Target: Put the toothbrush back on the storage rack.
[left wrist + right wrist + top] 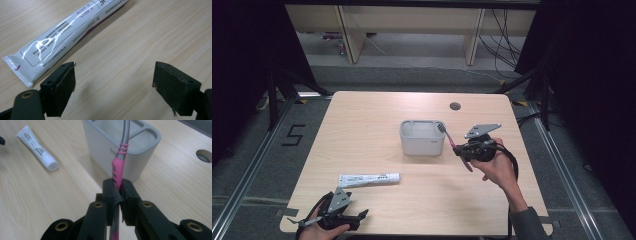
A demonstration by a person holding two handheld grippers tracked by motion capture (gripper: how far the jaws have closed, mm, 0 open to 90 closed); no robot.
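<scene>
Toothbrush [119, 163] looks light, stiff and slick; the right gripper [119, 191] clamps its pink grip, bristles over the holder [422, 142]. Left gripper [113, 86] fingers gape empty near the table's front-left corner.

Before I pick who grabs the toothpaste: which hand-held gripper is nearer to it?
Left. The left hand-held gripper sits just below the toothpaste, jaws open. The right hand-held gripper is across the table, shut on a toothbrush.

Beyond my work
My table [362, 125] has a cable hole [455, 106] at one o'clock; floor mark "5" [293, 135] at nine.
</scene>
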